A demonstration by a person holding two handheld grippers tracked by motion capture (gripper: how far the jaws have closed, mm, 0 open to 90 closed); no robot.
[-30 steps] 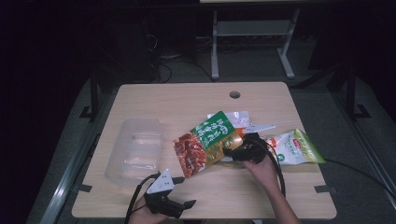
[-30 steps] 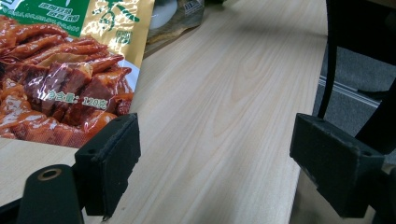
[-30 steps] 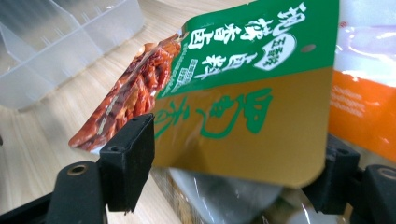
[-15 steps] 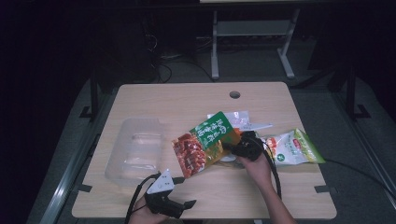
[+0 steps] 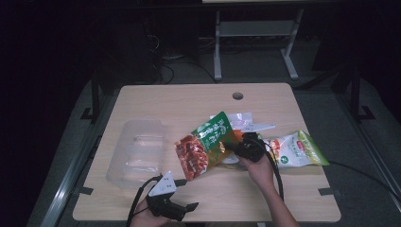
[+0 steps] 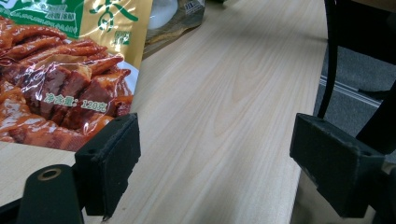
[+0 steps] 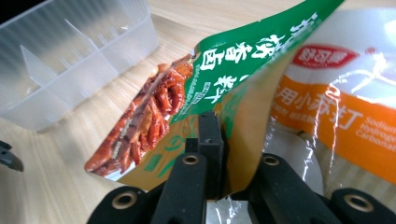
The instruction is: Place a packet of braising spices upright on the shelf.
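The green and gold snack pouch (image 5: 206, 150), printed with red braised meat, is pinched by its edge between the jaws of the right gripper (image 5: 235, 146), which have just been closing and now clamp tight on the foil with the pouch between them. In the right gripper view the pouch (image 7: 187, 102) rises from the clenched fingers (image 7: 210, 135) and leans away to their left, its lower end tilted toward the wooden table (image 7: 56, 154). Just to the right of those fingers lies a clear packet with an orange and red label (image 7: 336, 116), and in the high view a green and white bag (image 5: 298, 150) lies flat on the table on the gripper's far side from the pouch. Beyond the pouch, to the fingers' upper left, stands a clear plastic tray with dividers (image 7: 65, 60); from above the tray (image 5: 137, 151) sits well apart from the gripper, at the left part of the table.

The left gripper (image 5: 182, 201) rests at the near table edge with its jaws spread wide and nothing between them. In the left gripper view the pouch's printed lower end (image 6: 60, 88) hangs just beyond the left finger (image 6: 109, 163), while bare tabletop (image 6: 233, 116) runs between the two pads.
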